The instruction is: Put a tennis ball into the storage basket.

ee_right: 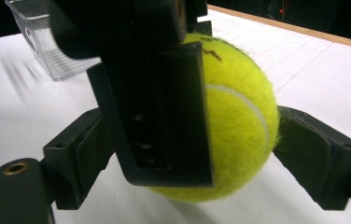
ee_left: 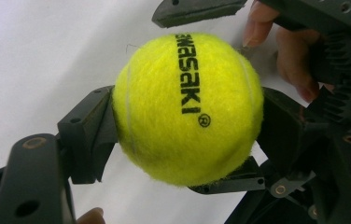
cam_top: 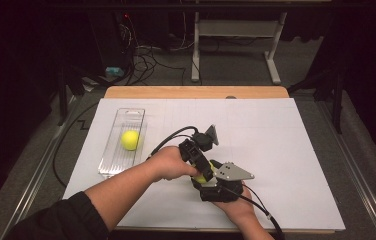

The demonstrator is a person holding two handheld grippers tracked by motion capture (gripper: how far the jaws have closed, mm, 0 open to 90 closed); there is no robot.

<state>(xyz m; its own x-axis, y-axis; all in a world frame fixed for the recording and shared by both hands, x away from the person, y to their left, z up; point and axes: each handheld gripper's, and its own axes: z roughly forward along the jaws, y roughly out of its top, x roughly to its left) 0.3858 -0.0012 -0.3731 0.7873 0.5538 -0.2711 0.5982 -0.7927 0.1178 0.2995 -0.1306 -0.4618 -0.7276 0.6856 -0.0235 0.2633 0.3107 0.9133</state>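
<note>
Clamping the tennis ball (ee_left: 187,109) in my left gripper (cam_top: 194,152), I hold my right gripper (cam_top: 220,186) beside it, jaws parted off the ball.

yellow tennis ball (ee_left: 187,109) with black lettering, white seam.

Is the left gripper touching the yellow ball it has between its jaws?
Touching. In the left gripper view, the left gripper has both black jaws pressed flat against the sides of the tennis ball, with no gap at either side.
</note>
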